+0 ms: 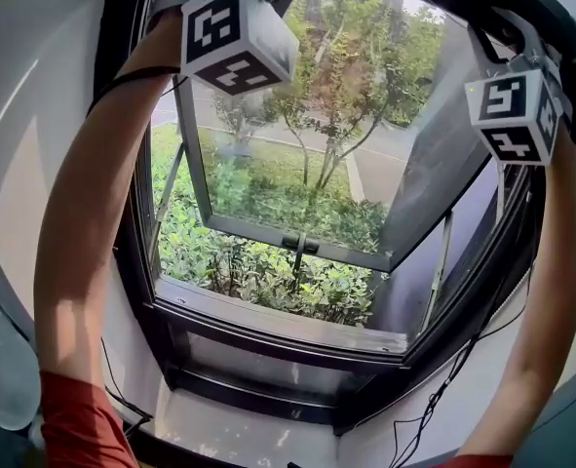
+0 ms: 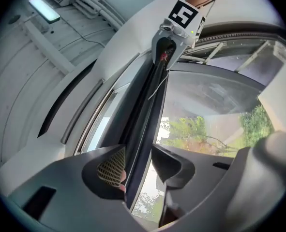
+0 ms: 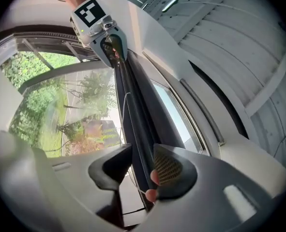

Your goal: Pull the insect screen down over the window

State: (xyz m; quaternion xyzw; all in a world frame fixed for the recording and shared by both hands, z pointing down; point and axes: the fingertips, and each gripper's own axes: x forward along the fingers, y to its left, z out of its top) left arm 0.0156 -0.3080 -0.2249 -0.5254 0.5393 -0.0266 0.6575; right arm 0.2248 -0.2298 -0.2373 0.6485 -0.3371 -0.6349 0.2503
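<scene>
Insect screen's dark pull bar (image 2: 143, 124), rolled up at the window's top edge, runs lengthwise between the parted jaws of the left gripper (image 2: 139, 152) and right gripper (image 3: 143, 152). Neither clamps it — one stands at each end, presumably for an even downward pull.

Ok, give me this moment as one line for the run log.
stage: reach, before pull-down | left gripper: open, screen bar between jaws | right gripper: open, same bar | window sash: swung open
</scene>
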